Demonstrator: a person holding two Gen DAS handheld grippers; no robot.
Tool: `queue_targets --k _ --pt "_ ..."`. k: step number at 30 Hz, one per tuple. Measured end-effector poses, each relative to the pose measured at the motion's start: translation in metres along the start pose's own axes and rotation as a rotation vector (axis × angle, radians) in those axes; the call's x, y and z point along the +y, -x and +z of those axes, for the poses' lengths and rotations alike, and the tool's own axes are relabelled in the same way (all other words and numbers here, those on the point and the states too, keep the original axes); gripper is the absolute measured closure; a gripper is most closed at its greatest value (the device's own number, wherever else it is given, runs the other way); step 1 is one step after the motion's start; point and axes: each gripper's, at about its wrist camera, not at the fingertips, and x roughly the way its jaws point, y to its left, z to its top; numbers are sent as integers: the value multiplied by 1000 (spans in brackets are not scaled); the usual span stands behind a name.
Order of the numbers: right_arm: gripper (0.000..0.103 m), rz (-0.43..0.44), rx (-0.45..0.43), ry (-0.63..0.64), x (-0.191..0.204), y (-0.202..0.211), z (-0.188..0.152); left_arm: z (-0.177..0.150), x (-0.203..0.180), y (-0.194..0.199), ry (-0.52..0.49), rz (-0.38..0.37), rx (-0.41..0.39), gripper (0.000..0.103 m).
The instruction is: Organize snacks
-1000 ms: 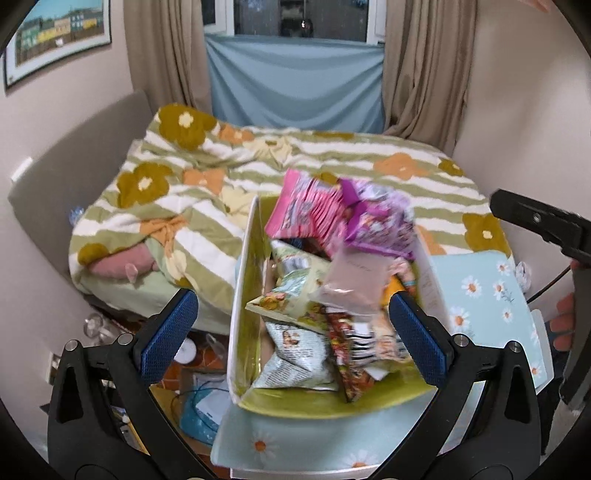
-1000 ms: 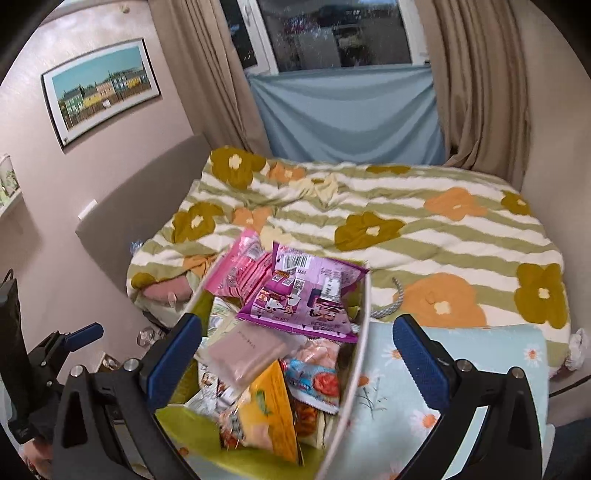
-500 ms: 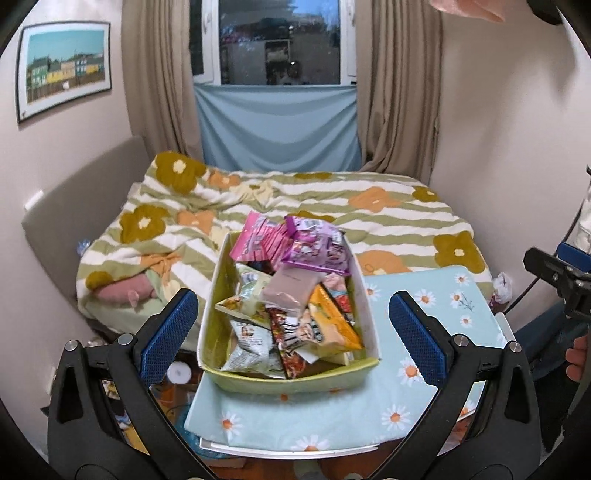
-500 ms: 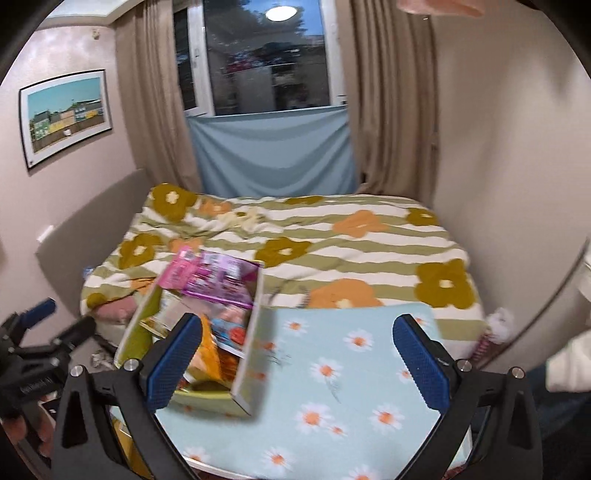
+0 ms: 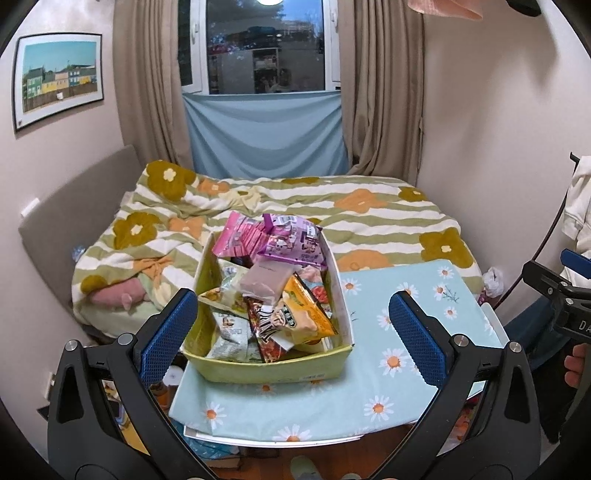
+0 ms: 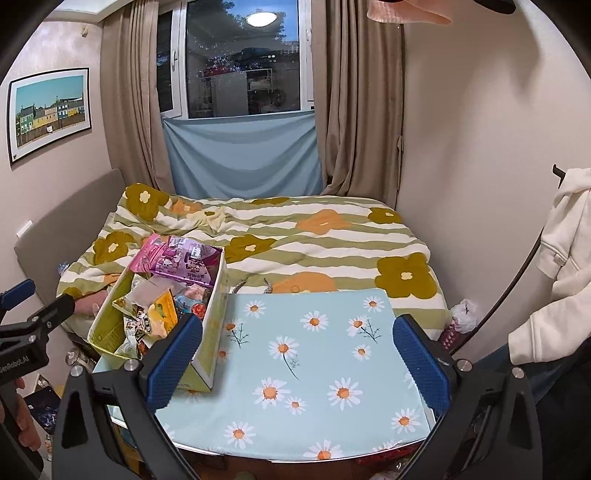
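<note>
My room is evenly bright; a ceiling lamp (image 6: 260,18) glares in the dark window (image 6: 243,62). Sharp focus, fisheye-curved edges, black corners.

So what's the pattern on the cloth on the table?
The light blue tablecloth has white daisies with orange centres, clearest in the right wrist view.

Yellow-green cardboard box (image 5: 273,363): matt. Crinkly snack packets (image 5: 275,288): glossy foil/plastic. Daisy-print cloth on tabletop (image 6: 317,354): smooth, matt. Blue pads (image 6: 173,363) on hand-held gripper: textured rubber.
</note>
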Motion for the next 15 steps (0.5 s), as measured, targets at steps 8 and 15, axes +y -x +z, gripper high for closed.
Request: queue_targets --k 8,15 --pt "0 -3 -2 1 0 1 -1 0 -4 3 -5 9 -7 0" --pt "0 -4 -5 -1 -1 4 -1 1 -9 4 -6 13 -17 0"
